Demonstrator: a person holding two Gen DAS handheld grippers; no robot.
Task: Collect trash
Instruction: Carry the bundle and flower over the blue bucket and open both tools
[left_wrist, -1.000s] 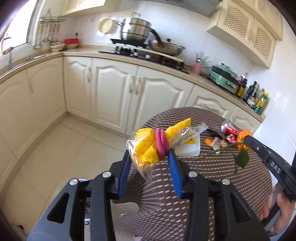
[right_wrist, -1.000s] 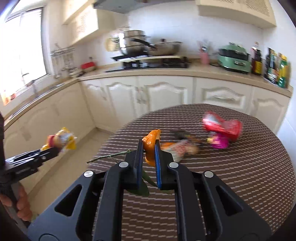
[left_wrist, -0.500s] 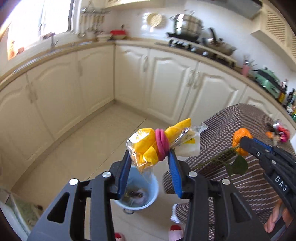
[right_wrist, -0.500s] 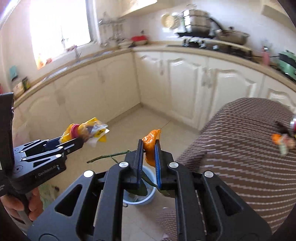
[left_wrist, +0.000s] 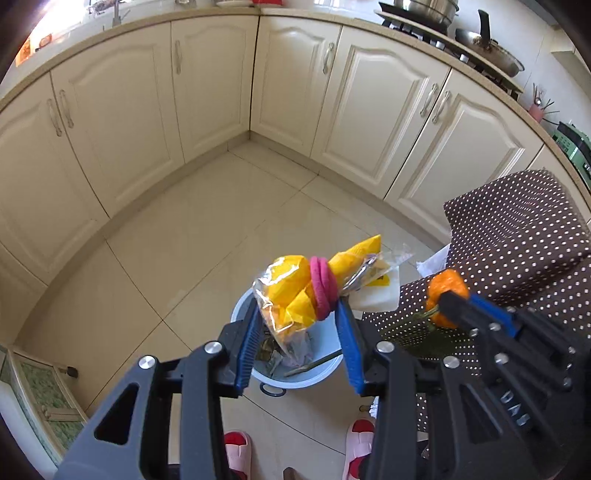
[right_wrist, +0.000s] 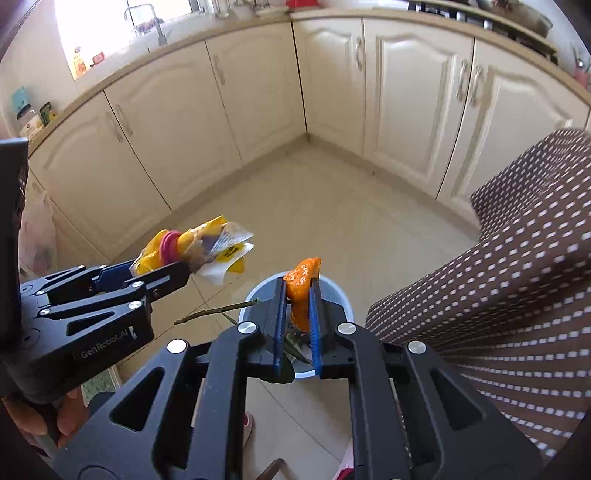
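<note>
the left gripper (left_wrist: 299, 325) has its jaws set moderately apart and clamped on a clear plastic bag of yellow pieces (left_wrist: 291, 291), cinched in the middle by a pink band (left_wrist: 323, 288); a white label with a yellow patch and dark print hangs from the bag's far end, too small to read. the right gripper (right_wrist: 297, 314) has its jaws narrow, pinching an orange flower (right_wrist: 301, 291) whose thin green stem (right_wrist: 218, 312) sticks out toward the left gripper, with a leaf tucked under the jaws. both bundles hang above a pale blue bin (left_wrist: 325, 373) standing on the tiled floor (left_wrist: 177, 251), and some scraps already lie inside it. in the right wrist view the side of the left gripper reads "genrobot.ai" in pale letters, and a hand (right_wrist: 55, 417) grips its handle. in the left wrist view the right gripper's body shows raised letters, seemingly "das" turned on end. a brown cloth with white dots (right_wrist: 517, 314) drapes down just beside the bin. pink slippers (left_wrist: 236, 448) show at the lower edge, and cream cabinets (left_wrist: 207, 85) line the corner beyond.
</note>
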